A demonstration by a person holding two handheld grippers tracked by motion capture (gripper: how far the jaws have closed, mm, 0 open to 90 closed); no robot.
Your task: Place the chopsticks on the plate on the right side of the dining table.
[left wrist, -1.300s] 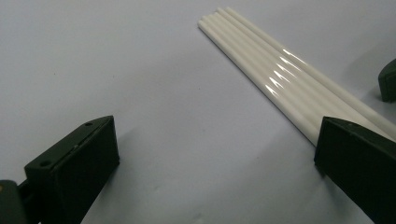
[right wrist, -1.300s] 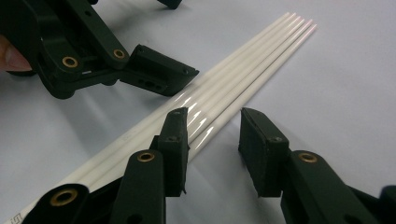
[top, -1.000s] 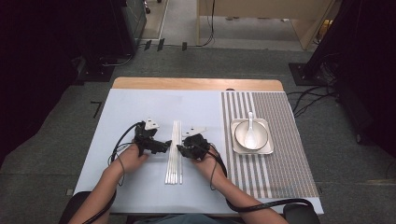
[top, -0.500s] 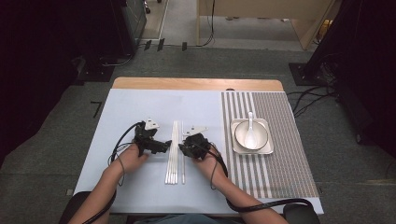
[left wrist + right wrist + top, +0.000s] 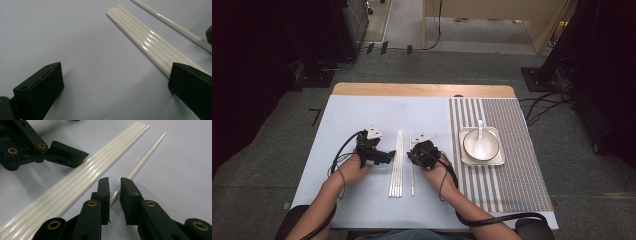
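Chopsticks lie mid-table: four in a bundle (image 5: 396, 162), left gripper (image 5: 388, 156) wide open at its left edge, gripping nothing. Right of them one lone chopstick (image 5: 412, 167); right gripper (image 5: 114, 185) has just been closing, narrow around it. Next: pinch fully, then lift level. Far right: one bowl (image 5: 482, 145), one spoon (image 5: 480, 141).

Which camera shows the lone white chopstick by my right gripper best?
The right gripper view: the single chopstick runs between the closing jaws of the right gripper. The high view shows it small; the left gripper view catches a stretch of it.
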